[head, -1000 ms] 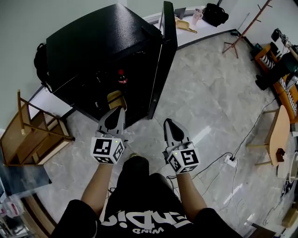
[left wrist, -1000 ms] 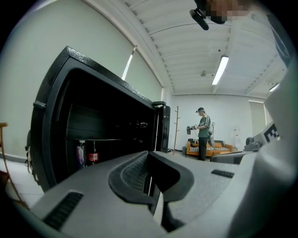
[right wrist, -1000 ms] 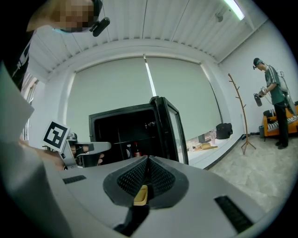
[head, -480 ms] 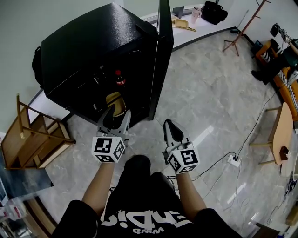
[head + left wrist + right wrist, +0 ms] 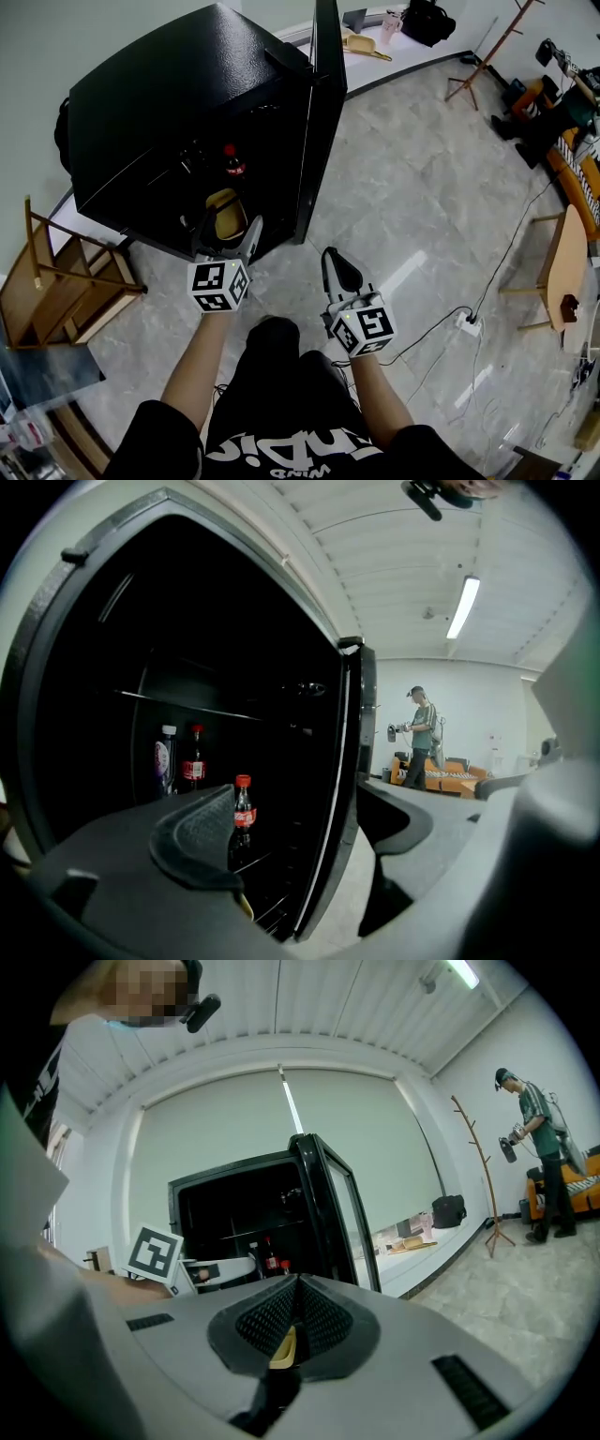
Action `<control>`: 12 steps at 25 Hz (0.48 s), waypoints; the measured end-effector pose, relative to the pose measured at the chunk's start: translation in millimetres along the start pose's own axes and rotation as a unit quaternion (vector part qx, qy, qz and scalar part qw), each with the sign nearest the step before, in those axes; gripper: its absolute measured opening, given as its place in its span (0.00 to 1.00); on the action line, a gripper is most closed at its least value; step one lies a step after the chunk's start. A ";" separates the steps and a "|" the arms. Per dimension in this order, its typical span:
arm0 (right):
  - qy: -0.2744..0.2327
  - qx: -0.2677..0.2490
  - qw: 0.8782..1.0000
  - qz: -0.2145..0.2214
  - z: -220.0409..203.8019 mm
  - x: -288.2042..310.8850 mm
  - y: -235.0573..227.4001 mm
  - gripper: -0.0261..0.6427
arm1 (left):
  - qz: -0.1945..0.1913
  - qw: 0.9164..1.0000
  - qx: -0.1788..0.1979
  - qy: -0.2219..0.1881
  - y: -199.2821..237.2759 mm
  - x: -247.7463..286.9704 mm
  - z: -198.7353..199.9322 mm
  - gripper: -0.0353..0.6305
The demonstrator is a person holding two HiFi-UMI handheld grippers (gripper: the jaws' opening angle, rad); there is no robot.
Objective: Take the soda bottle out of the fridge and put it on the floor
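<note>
Left gripper (image 5: 228, 228) hangs just in front of the open fridge (image 5: 169, 84). Its jaws have just been opening and now stand wide apart, with nothing between the pads. Beyond them the soda bottle (image 5: 243, 808), red-capped, stands upright inside the fridge near its front edge. Two more bottles (image 5: 193, 769) stand further back on a shelf. Right gripper (image 5: 331, 258) is over the grey floor (image 5: 422, 206), beside the edge of the open fridge door (image 5: 323, 112), jaws pressed together and holding nothing.
</note>
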State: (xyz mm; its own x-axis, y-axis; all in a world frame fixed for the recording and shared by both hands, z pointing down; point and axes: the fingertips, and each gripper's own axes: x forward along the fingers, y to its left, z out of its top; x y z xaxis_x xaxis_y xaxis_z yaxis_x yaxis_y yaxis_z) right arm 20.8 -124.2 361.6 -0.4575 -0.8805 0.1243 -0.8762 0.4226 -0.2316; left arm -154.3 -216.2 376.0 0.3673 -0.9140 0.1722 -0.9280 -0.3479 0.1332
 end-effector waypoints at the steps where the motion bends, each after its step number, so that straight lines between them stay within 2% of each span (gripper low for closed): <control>1: 0.001 0.001 1.000 0.000 -1.4 1.3 -0.6 0.07 | 0.004 1.000 0.001 0.003 4.4 6.9 -4.0 0.65; 12: 0.007 0.017 1.000 -0.013 -20.7 13.4 -15.4 0.07 | 0.056 0.998 0.004 0.023 61.1 87.8 -41.1 0.65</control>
State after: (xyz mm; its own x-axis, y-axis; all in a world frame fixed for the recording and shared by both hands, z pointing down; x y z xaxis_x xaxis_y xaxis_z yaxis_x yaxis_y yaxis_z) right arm 25.0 -138.0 386.8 -0.4364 -0.8881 0.1444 -0.8825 0.3912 -0.2612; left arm -176.2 -309.1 439.4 0.2627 -0.9371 0.2297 -0.9640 -0.2449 0.1035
